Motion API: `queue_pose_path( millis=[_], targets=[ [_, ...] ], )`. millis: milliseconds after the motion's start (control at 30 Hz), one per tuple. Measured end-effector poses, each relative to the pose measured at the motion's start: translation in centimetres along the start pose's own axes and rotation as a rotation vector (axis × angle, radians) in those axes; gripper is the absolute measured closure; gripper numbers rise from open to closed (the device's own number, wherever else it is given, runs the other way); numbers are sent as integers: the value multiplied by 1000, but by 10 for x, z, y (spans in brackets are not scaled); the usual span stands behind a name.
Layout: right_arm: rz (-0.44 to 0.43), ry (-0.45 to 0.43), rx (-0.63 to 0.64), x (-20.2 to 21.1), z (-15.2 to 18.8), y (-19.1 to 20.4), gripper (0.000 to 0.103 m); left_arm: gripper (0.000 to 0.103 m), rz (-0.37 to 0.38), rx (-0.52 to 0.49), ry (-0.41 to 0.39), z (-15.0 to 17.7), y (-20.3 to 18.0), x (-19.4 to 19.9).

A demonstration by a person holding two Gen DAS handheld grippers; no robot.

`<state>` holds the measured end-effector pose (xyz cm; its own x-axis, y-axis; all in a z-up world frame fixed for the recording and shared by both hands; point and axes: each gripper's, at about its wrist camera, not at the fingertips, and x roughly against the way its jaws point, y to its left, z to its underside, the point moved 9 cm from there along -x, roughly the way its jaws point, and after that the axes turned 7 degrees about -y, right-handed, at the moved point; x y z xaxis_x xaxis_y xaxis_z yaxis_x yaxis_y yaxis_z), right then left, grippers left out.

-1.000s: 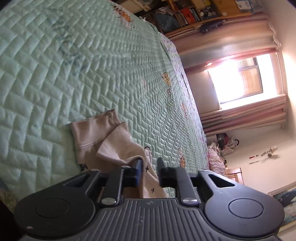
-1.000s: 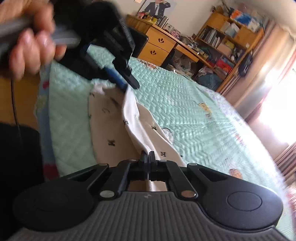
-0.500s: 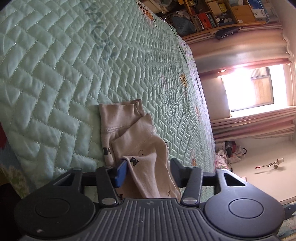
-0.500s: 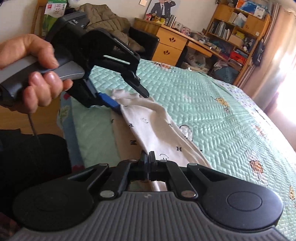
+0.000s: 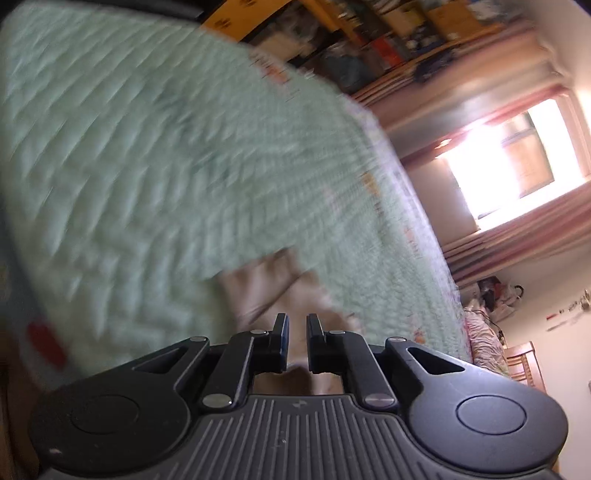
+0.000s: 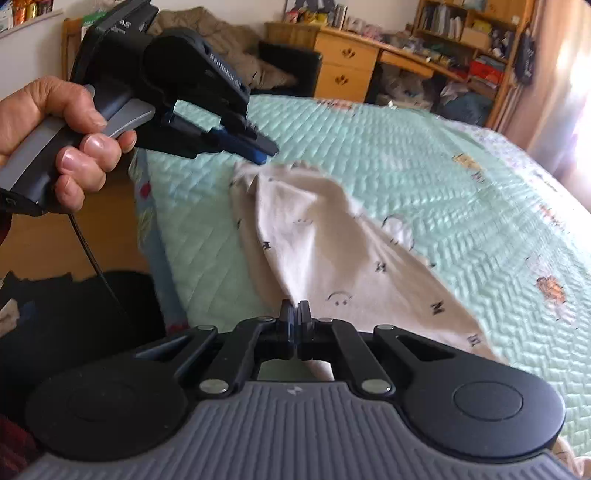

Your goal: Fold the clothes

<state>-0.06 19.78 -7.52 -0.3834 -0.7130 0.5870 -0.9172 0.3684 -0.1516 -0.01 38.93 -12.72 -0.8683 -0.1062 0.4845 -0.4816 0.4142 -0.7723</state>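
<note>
A cream garment [image 6: 325, 240] printed with small letters and smiley faces lies on the mint-green quilted bed [image 6: 424, 177]. My right gripper [image 6: 294, 314] is shut on the garment's near edge and holds it a little raised. My left gripper [image 6: 264, 151], seen in the right wrist view, pinches the garment's far end, which bunches at its tips. In the blurred left wrist view the left gripper [image 5: 293, 323] has a narrow gap between its jaws with the cream garment [image 5: 266, 284] between and beyond them.
A wooden desk with drawers [image 6: 347, 70] and cluttered shelves [image 6: 476, 33] stand beyond the bed. A bright window with curtains [image 5: 517, 155] is at the right. The bed's near-left edge [image 6: 147, 221] drops to a dark bundle [image 6: 74, 314] on the floor.
My left gripper has closed from wide open to nearly shut on the garment's far end and is moving fast. The garment is now stretched between both grippers.
</note>
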Motion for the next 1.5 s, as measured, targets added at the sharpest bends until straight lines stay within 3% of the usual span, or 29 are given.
queue_pose_path(
  millis=[233,500,933,1033,1133,1267,1333,1367,1500],
  targets=[
    [4,-21,-4,5,-4,-3,101,83,46,115,1,11,14,15],
    [11,-49,-37,11,-10,-11,101,63,65,128,56,35,-1,11],
    [-4,-57,-77,17,-14,-16,101,55,68,200,-4,31,-12,-31],
    [-6,-53,-80,17,-13,-17,101,62,67,187,-34,25,-14,-38],
    [-8,-48,-83,15,-12,-16,100,81,67,123,-63,14,-20,-36],
    [-14,-42,-88,8,-10,-13,100,86,20,57,-126,1,-11,-23],
    [-22,-28,-94,3,-6,-11,100,89,-2,74,-108,3,3,-23],
    [-25,-20,-98,1,-4,-10,100,96,-4,89,-94,5,10,-24],
    [-26,-12,-93,-1,1,-7,100,98,-1,67,-90,4,13,-21]
  ],
)
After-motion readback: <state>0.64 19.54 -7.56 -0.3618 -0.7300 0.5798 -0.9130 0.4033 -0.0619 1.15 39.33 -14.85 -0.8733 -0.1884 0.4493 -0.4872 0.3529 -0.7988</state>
